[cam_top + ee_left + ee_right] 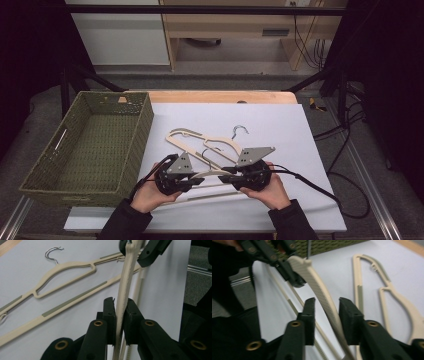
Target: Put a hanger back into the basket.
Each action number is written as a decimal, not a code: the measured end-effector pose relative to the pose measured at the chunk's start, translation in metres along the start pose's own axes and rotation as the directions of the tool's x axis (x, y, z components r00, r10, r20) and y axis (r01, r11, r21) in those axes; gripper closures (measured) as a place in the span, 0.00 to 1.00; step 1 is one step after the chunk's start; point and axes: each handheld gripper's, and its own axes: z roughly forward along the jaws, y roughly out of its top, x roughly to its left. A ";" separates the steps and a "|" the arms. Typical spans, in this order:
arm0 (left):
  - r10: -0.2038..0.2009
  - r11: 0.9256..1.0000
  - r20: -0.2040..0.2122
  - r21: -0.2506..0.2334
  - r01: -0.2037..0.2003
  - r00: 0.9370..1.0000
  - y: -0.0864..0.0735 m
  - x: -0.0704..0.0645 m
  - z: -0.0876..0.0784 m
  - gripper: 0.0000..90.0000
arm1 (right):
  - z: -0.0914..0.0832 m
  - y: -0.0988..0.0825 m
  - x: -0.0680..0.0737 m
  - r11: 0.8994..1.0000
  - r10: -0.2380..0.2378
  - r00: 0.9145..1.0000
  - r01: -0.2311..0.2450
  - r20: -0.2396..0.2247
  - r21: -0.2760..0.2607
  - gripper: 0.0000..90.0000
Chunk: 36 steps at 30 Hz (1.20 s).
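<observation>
Two hangers: both cream, on the white sheet (280, 130) covering the desk.
Held hanger (210, 174): near the desk's front edge, lifted between the two grippers.
Left gripper (196, 182): jaws clamped tight on one arm of the held hanger.
Right gripper (226, 177): jaws parted, other arm between them, pads not pressing.
Second hanger (210, 142): flat, mid-sheet, behind the grippers.
Basket (47, 187): green wicker, at the desk's left edge.

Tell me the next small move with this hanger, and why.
Probably draw the right gripper back off the lifted hanger. Its jaws stand apart with the arm loose between them, while the left gripper is clamped on it, so the left can carry it to the basket.
</observation>
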 end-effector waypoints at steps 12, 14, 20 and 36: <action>-0.088 0.993 -0.063 -0.078 0.084 0.994 0.001 -0.003 -0.012 0.95 | -0.027 -0.007 -0.004 0.988 0.032 0.989 -0.009 0.145 -0.154 0.34; -0.114 0.990 -0.106 -0.095 0.104 0.988 0.000 -0.001 -0.017 0.95 | -0.032 -0.010 -0.007 0.983 0.068 0.985 -0.038 0.161 -0.181 0.28; -0.175 0.975 -0.159 -0.163 0.149 0.972 -0.001 0.004 -0.034 0.95 | -0.044 -0.021 -0.014 0.972 0.135 0.963 -0.083 0.234 -0.219 0.19; -0.218 0.942 -0.211 -0.300 0.149 0.953 0.016 0.018 -0.119 0.95 | -0.066 -0.060 -0.030 0.949 0.268 0.900 -0.185 0.345 -0.255 0.11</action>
